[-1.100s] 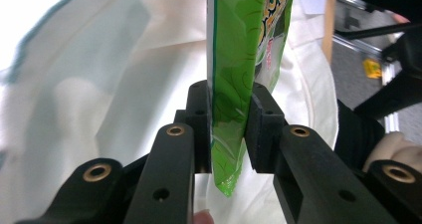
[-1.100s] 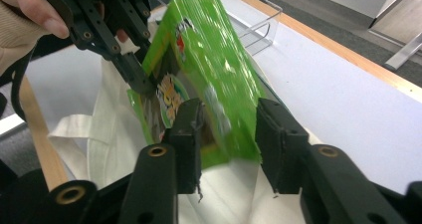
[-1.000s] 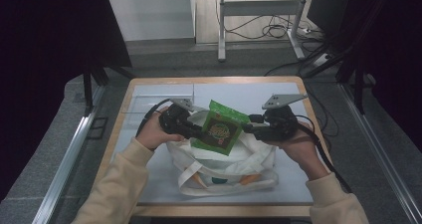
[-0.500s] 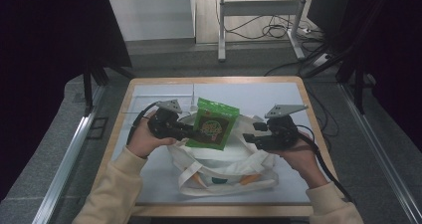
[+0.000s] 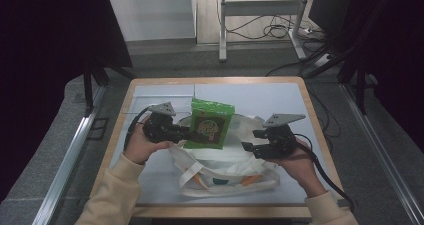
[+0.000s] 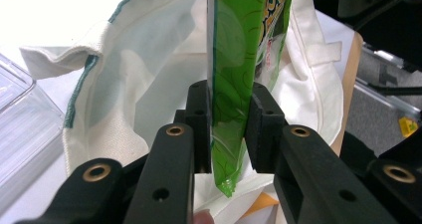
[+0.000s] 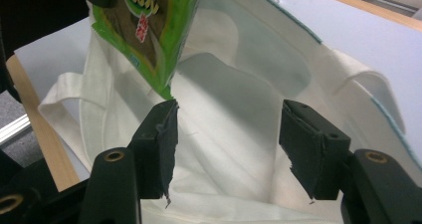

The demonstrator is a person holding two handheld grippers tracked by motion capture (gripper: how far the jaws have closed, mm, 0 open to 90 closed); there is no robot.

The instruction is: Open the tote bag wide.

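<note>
Green snack packet (image 5: 209, 125) hangs upright above white tote bag (image 5: 227, 170) mouth.

Overhead view, two close gripper views

The green packet (image 7: 144, 20) bears Japanese print, partly cut off; only "おお" reads clearly.

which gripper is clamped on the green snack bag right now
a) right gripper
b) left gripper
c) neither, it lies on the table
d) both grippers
b: in the left gripper view the left gripper has its pads pressed on both sides of the green snack bag, while the right gripper has just been opening, with nothing between its pads, over the white tote bag.
</note>
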